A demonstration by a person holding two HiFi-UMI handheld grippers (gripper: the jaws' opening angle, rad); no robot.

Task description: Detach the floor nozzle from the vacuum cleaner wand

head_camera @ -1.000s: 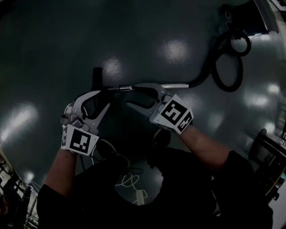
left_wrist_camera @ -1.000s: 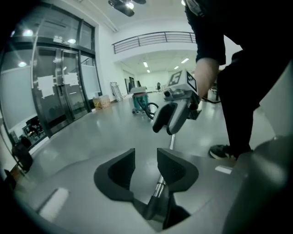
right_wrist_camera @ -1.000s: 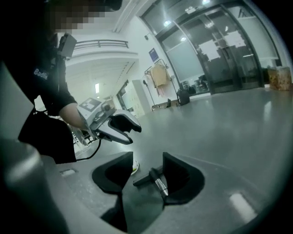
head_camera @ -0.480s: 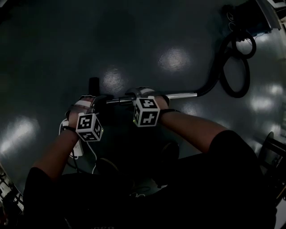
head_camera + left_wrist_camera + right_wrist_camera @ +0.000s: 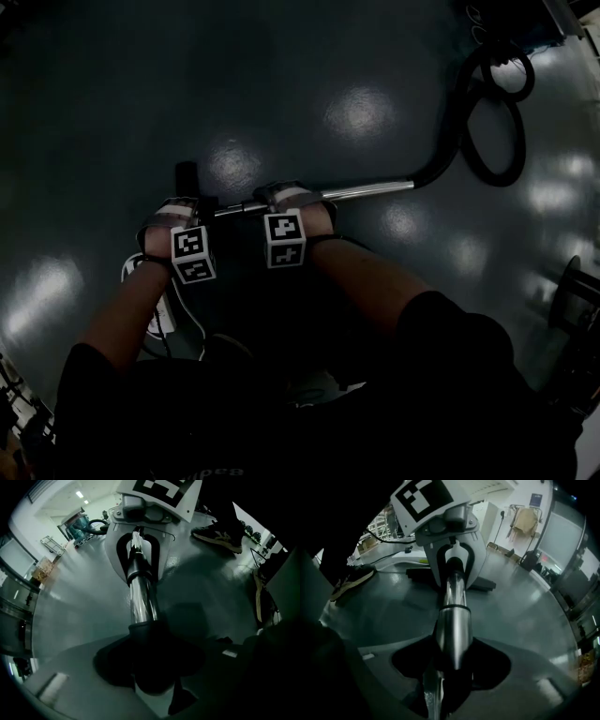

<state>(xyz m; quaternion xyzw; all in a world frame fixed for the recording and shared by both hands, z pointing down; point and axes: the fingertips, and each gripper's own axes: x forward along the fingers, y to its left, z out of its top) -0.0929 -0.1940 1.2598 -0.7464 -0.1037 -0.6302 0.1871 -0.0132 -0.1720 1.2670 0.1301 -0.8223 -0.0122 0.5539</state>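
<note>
The chrome wand (image 5: 361, 192) lies on the dark floor, with the black floor nozzle (image 5: 186, 178) at its left end and a black hose (image 5: 487, 131) at its right. Both grippers point down onto it. My left gripper (image 5: 180, 217) has just been closing and sits on the black nozzle neck (image 5: 150, 637), its pads against it. My right gripper (image 5: 289, 199) has also been closing, and the chrome tube (image 5: 453, 630) fills the space between its pads. In each gripper view the wand runs straight to the other gripper: the right gripper (image 5: 137, 562) in one, the left gripper (image 5: 454, 566) in the other.
The hose coils in loops at the upper right, toward the vacuum body (image 5: 525, 23). A white power strip (image 5: 155, 305) and cable lie by my left arm. A person's shoe (image 5: 218, 531) stands close to the wand. A metal cart (image 5: 51, 543) stands far off.
Both hands have come down from in front of the chest onto the wand, and the grippers have rolled from level to pointing down. The wand now lies between both pairs of jaws.
</note>
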